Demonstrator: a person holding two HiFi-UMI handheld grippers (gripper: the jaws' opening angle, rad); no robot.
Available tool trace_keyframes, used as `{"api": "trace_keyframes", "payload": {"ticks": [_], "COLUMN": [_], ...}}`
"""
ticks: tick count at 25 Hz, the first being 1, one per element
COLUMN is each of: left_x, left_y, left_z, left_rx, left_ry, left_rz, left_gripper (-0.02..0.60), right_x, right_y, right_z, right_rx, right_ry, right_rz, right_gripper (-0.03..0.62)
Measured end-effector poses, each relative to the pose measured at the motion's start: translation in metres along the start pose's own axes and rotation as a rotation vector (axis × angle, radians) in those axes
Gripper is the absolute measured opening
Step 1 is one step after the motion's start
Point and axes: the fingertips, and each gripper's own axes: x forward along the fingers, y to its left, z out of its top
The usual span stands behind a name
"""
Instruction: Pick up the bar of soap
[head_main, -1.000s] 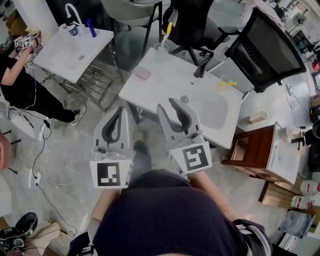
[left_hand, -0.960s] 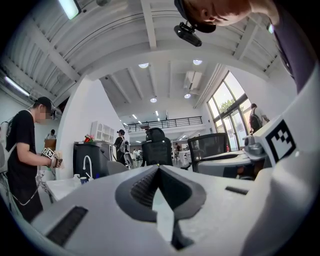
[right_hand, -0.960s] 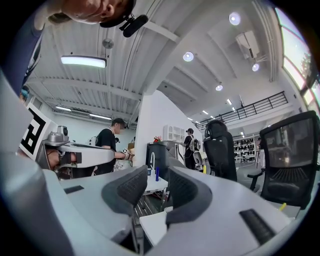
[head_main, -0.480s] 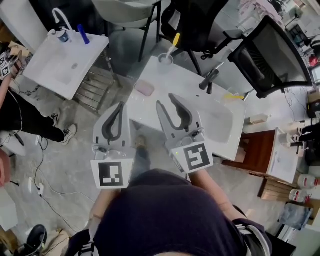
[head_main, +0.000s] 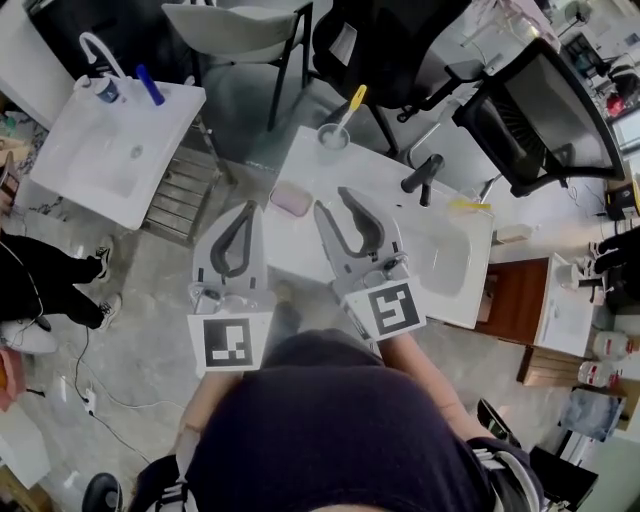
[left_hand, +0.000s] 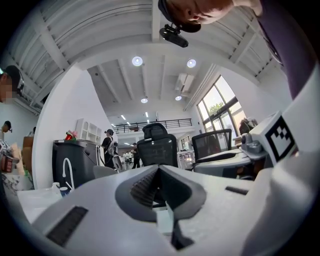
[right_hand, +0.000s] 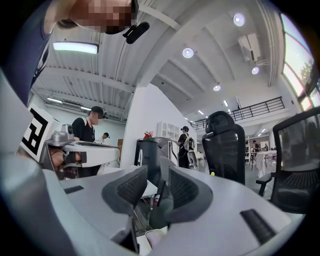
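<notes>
Left gripper (head_main: 248, 212) clenched, tips meeting, empty. Right gripper (head_main: 333, 203) part-open, nothing between its pads. Pink bar of soap (head_main: 292, 199) lies on the white sink counter (head_main: 375, 160), seen between their tips. Only the head view shows it (gripper views catch office chairs (left_hand: 156, 145) instead).

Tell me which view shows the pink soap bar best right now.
The head view. There the pink soap bar lies in plain sight near the left edge of the white sink counter. The left gripper view and the right gripper view both look level across the room and show no soap.
</notes>
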Motion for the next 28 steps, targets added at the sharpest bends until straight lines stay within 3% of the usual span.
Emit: {"api": "trace_keyframes", "payload": {"ticks": [11, 18, 28], "left_x": [0.041, 0.055, 0.066], "left_y": [0.01, 0.008, 0.005], "left_z": [-0.02, -0.03, -0.062], "left_rx": [0.008, -0.004, -0.005], "left_ry": [0.029, 0.051, 0.149], "left_rz": [-0.044, -0.028, -0.035], "left_gripper": [-0.002, -0.002, -0.002], "right_x": [0.045, 0.059, 0.076], "right_y": [-0.016, -0.015, -0.01], "right_z": [-0.042, -0.109, -0.171], "right_rx": [-0.022, -0.029, -0.059], "right_ry": [0.062, 0.199, 0.285], "right_rz": [0.046, 0.124, 0.209], "right_gripper": [0.132, 0.132, 0.132]}}
